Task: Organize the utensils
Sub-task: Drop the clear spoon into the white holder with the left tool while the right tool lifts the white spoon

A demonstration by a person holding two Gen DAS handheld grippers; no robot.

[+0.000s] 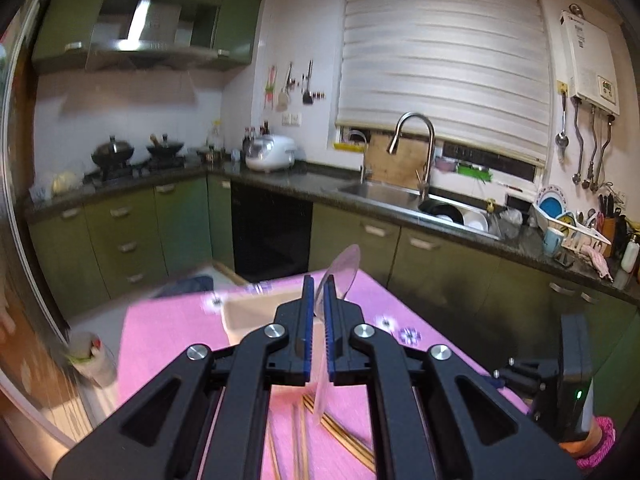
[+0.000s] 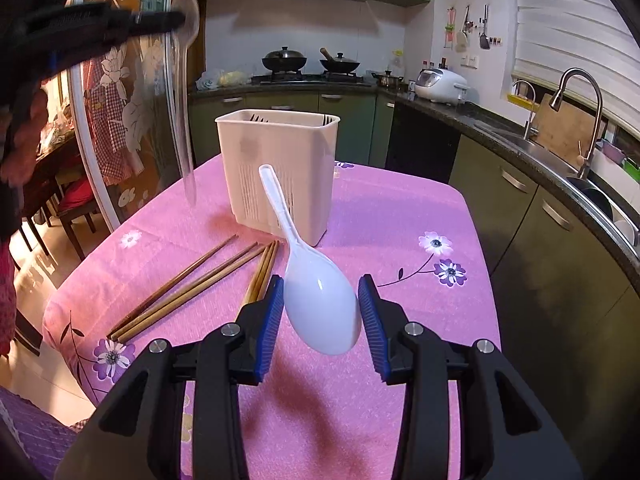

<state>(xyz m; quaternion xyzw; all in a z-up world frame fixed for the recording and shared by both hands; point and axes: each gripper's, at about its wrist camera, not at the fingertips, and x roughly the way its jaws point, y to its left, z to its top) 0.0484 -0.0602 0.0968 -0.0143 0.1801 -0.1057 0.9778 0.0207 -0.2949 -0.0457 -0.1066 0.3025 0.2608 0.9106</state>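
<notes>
My left gripper [image 1: 318,300] is shut on a clear plastic spoon [image 1: 342,272], bowl up and handle hanging down, above the pink table. It also shows at the upper left of the right wrist view, with the clear spoon [image 2: 184,80] held high. My right gripper [image 2: 320,308] is shut on the bowl of a white plastic spoon [image 2: 316,300], whose handle points toward the white utensil holder [image 2: 276,168]. Several wooden chopsticks [image 2: 192,284] lie on the cloth left of the right gripper, and below the left gripper [image 1: 340,436].
The pink flowered tablecloth [image 2: 400,216] covers a small table with edges close on all sides. Green cabinets, a sink [image 1: 384,192] and a dish rack [image 1: 576,228] run along the right. A glass door [image 2: 132,80] stands at the left.
</notes>
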